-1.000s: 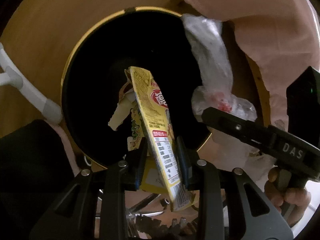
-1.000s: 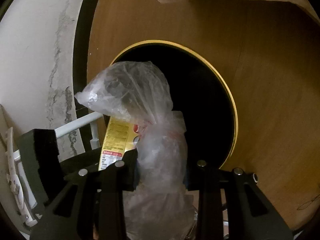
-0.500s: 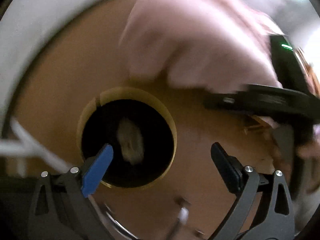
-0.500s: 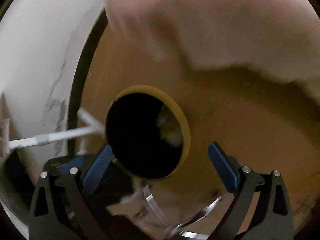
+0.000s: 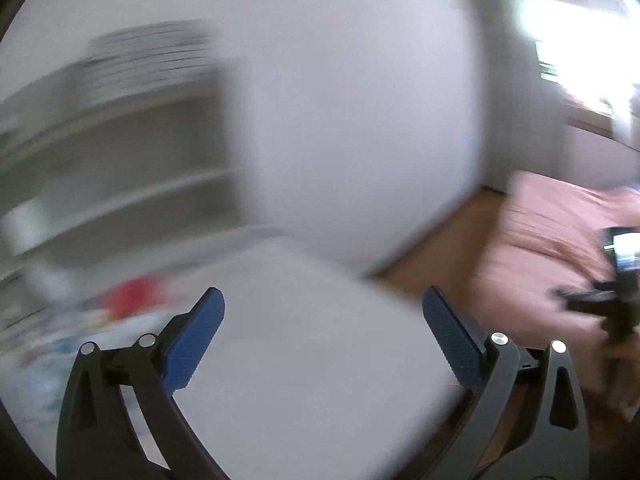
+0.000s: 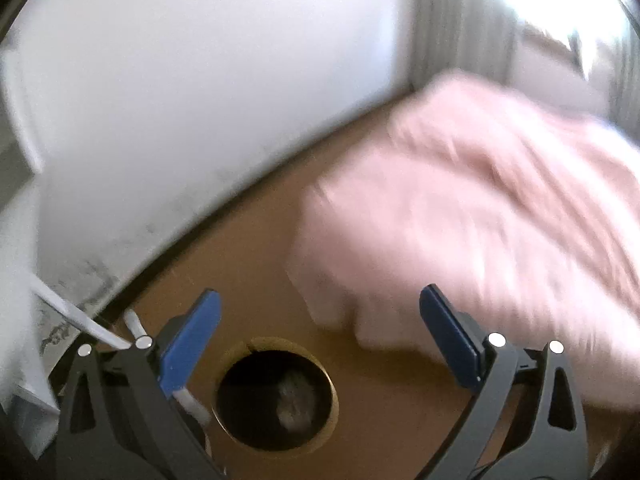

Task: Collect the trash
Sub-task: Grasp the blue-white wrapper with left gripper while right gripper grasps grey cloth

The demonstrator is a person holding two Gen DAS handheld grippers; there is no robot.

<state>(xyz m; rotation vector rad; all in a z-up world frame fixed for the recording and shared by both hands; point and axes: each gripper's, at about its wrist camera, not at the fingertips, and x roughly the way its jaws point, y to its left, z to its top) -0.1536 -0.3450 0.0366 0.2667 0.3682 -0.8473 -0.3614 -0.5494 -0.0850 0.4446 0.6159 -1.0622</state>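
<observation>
Both tongs, left (image 5: 323, 316) and right (image 6: 320, 314), have just been opening and stand spread wide with nothing between them; a pale crumpled piece of trash (image 6: 294, 404) lies inside the dark round bin (image 6: 276, 394) on the wooden floor (image 6: 248, 280)

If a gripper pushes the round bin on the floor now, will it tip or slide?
The bin looks nearly empty, only a pale crumpled piece inside, so it is probably light. On the smooth wooden floor it would likely slide first; a push high at its rim might tip it.
</observation>
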